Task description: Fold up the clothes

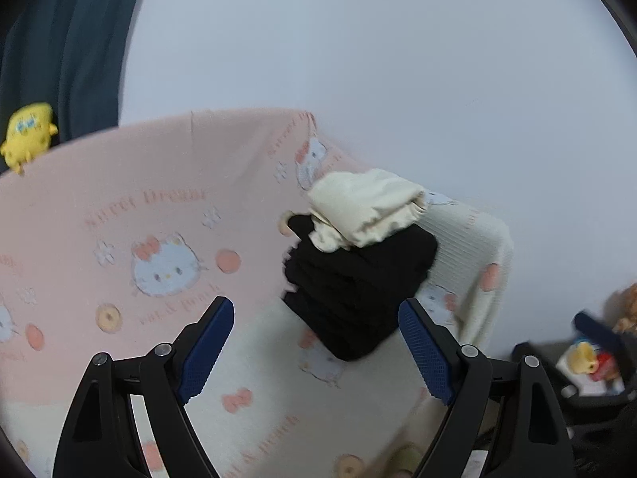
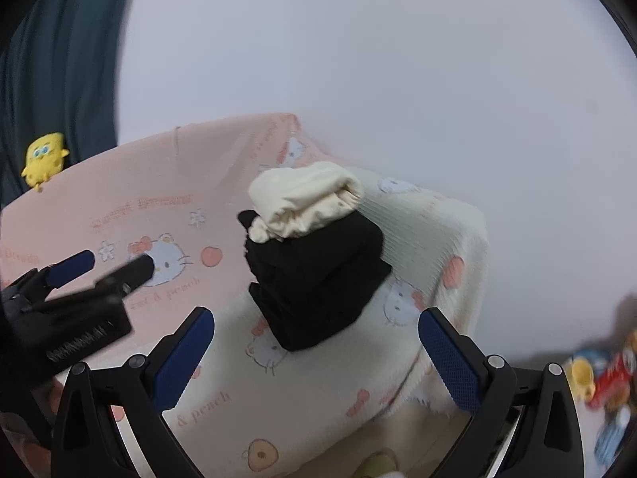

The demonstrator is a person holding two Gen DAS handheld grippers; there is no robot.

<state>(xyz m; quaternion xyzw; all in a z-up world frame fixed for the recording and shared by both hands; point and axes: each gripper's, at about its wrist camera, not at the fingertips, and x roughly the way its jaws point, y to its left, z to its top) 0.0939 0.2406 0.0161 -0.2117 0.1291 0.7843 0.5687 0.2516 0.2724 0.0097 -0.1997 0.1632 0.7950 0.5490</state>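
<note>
A stack of folded black clothes rests on a pink and cream cartoon-cat blanket. A folded cream garment lies on top of the stack. My left gripper stands open just short of the stack, nothing between its blue pads. My right gripper is open too, its fingers spread on either side of the stack's near corner without touching it. The left gripper also shows at the left of the right wrist view, over the pink part of the blanket.
A yellow plush toy sits at the blanket's far left edge, before a dark teal curtain. Small toys lie low on the right. A plain white wall fills the background.
</note>
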